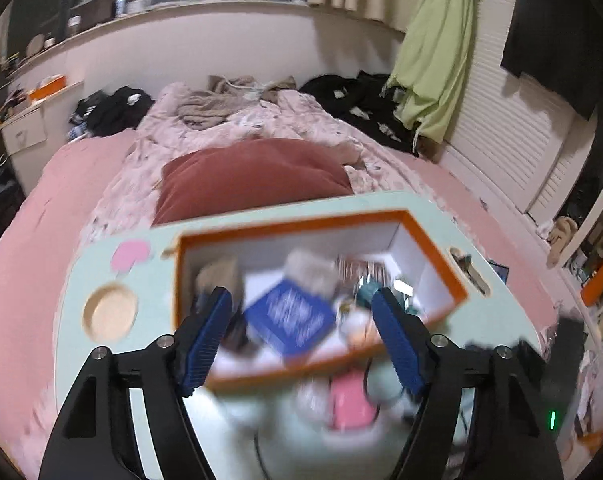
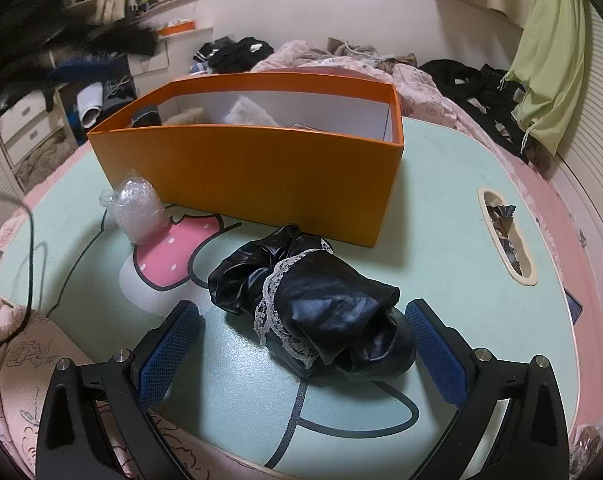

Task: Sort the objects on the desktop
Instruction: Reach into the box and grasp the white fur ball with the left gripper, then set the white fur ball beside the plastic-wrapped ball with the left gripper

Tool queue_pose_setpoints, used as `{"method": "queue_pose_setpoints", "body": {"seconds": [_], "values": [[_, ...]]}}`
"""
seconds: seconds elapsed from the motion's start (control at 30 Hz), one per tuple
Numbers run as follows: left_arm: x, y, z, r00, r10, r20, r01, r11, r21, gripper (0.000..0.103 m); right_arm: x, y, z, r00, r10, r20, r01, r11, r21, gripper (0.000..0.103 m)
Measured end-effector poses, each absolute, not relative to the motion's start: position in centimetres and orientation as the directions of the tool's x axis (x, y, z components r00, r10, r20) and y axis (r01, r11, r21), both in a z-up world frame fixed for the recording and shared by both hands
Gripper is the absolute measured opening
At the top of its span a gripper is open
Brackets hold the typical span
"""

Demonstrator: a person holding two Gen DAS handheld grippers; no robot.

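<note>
Black bundle (image 2: 317, 304) lying diagonally, orange box (image 2: 253, 176) behind

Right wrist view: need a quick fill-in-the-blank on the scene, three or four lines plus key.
1. The box behind the black bundle is ____ on the outside.
2. The black bundle is trimmed with white ____.
3. The bubble wrap roll stands to the ____ of the black bundle in this view.
4. The right gripper has its jaws ____ around the bundle's near end.

Missing words: orange; lace; left; open
</note>
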State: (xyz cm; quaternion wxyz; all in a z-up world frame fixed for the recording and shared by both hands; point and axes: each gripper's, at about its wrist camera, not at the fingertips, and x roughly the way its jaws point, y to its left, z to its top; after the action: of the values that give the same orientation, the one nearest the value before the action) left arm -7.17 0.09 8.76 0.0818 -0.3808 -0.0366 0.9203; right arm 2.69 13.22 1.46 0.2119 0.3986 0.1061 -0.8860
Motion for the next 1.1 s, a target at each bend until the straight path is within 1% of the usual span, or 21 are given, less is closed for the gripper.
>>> {"method": "queue_pose_setpoints", "body": {"seconds": [0.07,0.1,0.17,0.27,0.3,0.37,0.43,0.47,0.5,0.6,0.73,0.9,1.0,1.07,1.1], "values": [[-10.9,0.8,7.9,-0.640,0.194,-0.743,-0.128,-0.981,-0.146,0.073,2.7,13.2,1.4,-0.593,-0.291,-0.751,0.460,-0.888,-0.019,0.103],[-12.8,1.1,6.9,-0.597,0.202,-0.776,-0.108,-0.979,-0.172,0.073,2.7,13.2,1.4,-0.593,-0.291,-0.751,0.460,-0.888,-0.019,0.103],[-15.4,1.4,5.1,-0.536,0.219,-0.815,-0.066,-0.974,-0.218,0.073,2.7,13.2,1.4,-0.594,-0.292,-0.750,0.459,-0.888,-0.018,0.103],[-16.8,2.0,3.0,-0.503,0.202,-0.840,-0.024,-0.975,-0.220,0.072,2.7,13.1,1.4,-0.594,-0.293,-0.749,0.460,-0.888,-0.017,0.103],[-17.4,2.3,2.3,-0.481,0.199,-0.854,-0.019,-0.976,-0.217,0.059,2.7,13.1,1.4,-0.595,-0.293,-0.749,0.459,-0.888,-0.017,0.103],[-17.8,2.7,0.7,-0.426,0.214,-0.879,-0.006,-0.972,-0.233,0.042,2.8,13.1,1.4,-0.594,-0.293,-0.749,0.459,-0.888,-0.017,0.103],[-17.2,2.3,0.5,-0.443,0.252,-0.861,-0.007,-0.961,-0.277,0.040,2.7,13.2,1.3,-0.595,-0.293,-0.748,0.459,-0.888,-0.017,0.103],[-16.8,2.2,0.3,-0.446,0.260,-0.856,-0.006,-0.958,-0.288,0.036,2.6,13.2,1.3,-0.596,-0.293,-0.748,0.459,-0.888,-0.018,0.103],[-16.9,2.3,0.3,-0.449,0.269,-0.852,-0.006,-0.955,-0.298,0.028,2.6,13.3,1.3,-0.596,-0.293,-0.748,0.459,-0.888,-0.018,0.103],[-16.1,1.7,0.8,-0.476,0.315,-0.821,-0.022,-0.937,-0.347,0.026,2.6,13.3,1.2,-0.596,-0.293,-0.748,0.460,-0.888,-0.019,0.103],[-14.6,0.6,3.9,-0.540,0.366,-0.758,-0.059,-0.915,-0.399,0.026,2.5,13.3,1.2,-0.596,-0.294,-0.747,0.461,-0.887,-0.018,0.103],[-9.3,0.1,8.0,-0.606,0.442,-0.661,-0.148,-0.880,-0.452,0.026,2.6,13.3,1.2,-0.596,-0.294,-0.747,0.461,-0.887,-0.018,0.103],[-6.5,0.9,8.1,-0.587,0.495,-0.640,-0.210,-0.857,-0.470,0.026,2.6,13.3,1.2,-0.596,-0.294,-0.747,0.460,-0.887,-0.018,0.103],[-4.8,1.5,6.9,-0.543,0.526,-0.655,-0.249,-0.846,-0.472,0.026,2.6,13.3,1.2,-0.597,-0.294,-0.747,0.460,-0.888,-0.019,0.103],[-4.5,1.7,6.3,-0.539,0.520,-0.663,-0.250,-0.850,-0.464,0.026,2.6,13.3,1.2,-0.597,-0.294,-0.747,0.460,-0.888,-0.019,0.103]]}}
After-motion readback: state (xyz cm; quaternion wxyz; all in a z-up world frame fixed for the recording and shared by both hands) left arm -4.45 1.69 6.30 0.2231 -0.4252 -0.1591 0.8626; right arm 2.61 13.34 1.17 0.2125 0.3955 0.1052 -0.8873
